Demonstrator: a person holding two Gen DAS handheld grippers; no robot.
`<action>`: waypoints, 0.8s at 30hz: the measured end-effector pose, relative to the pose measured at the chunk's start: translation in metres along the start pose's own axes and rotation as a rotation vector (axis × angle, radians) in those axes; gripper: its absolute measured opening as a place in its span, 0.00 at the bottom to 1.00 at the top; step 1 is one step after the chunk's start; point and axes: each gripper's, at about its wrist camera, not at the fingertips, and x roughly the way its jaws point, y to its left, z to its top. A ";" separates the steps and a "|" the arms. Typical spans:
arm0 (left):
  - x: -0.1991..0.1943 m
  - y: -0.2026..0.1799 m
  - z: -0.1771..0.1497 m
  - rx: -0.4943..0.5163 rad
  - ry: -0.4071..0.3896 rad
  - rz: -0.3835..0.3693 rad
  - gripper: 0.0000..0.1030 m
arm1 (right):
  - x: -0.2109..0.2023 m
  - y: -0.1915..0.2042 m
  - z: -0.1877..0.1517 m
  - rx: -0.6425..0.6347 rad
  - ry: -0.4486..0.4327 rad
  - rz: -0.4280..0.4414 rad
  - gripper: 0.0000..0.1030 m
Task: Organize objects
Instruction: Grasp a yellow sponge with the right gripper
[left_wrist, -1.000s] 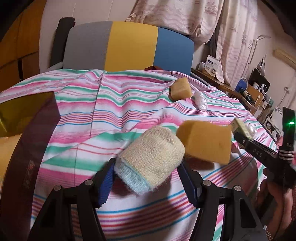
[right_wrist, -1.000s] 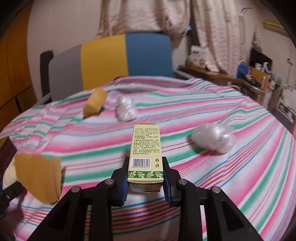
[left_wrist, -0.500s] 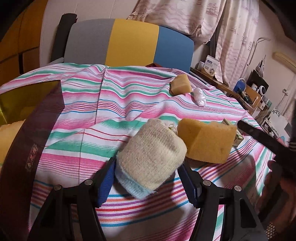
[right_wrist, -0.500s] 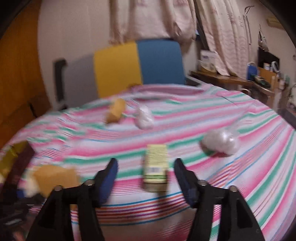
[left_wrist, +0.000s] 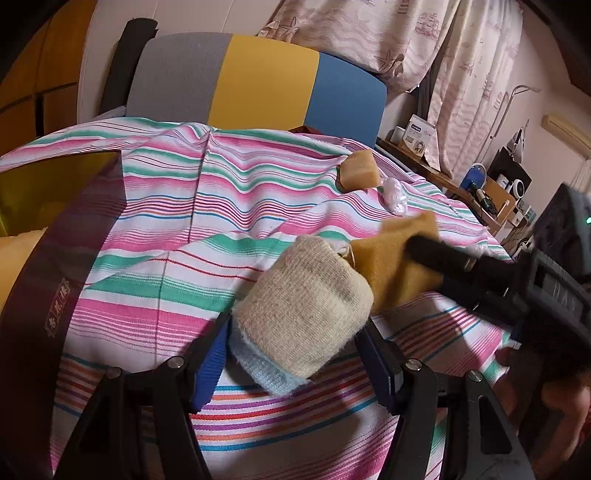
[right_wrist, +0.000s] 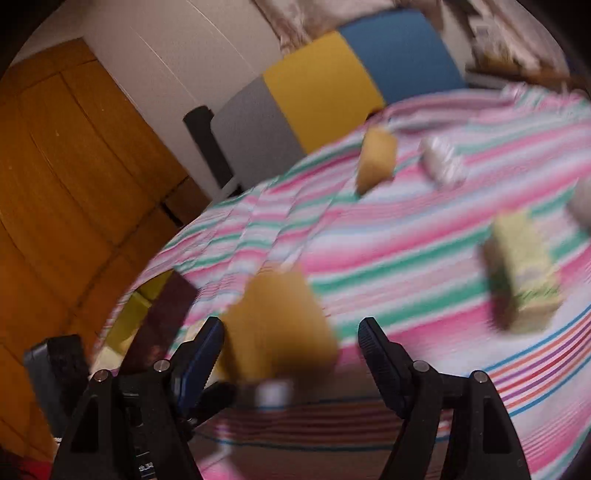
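Note:
My left gripper (left_wrist: 295, 365) is shut on a rolled beige and pale blue sock (left_wrist: 303, 310), held just above the striped cloth (left_wrist: 177, 229). A yellow sponge block (left_wrist: 395, 262) lies right behind the sock. My right gripper (right_wrist: 291, 354) is open, its jaws on either side of that sponge (right_wrist: 277, 328) without pinching it; one of its fingers (left_wrist: 436, 254) crosses the sponge in the left wrist view. The green and yellow carton (right_wrist: 524, 280) lies free on the cloth to the right. The right wrist view is blurred.
A second sponge (left_wrist: 360, 171) and a crumpled plastic ball (left_wrist: 393, 194) lie further back. A dark brown and yellow box (left_wrist: 55, 236) stands at the left edge. A grey, yellow and blue chair back (left_wrist: 258, 81) is behind the table. A cluttered shelf (left_wrist: 487, 192) is at right.
My right gripper opened, left the carton on the cloth and swung left around the near sponge. My left gripper keeps the sock and has shifted only slightly.

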 end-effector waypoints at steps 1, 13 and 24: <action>0.000 0.000 0.000 0.000 0.000 0.001 0.65 | 0.006 0.005 -0.004 -0.022 0.028 0.003 0.74; 0.000 0.000 -0.001 0.005 0.002 0.005 0.64 | 0.003 0.023 -0.002 0.045 0.029 -0.001 0.65; -0.002 0.000 0.001 -0.003 0.001 -0.003 0.64 | 0.029 0.018 0.032 0.300 0.051 -0.229 0.68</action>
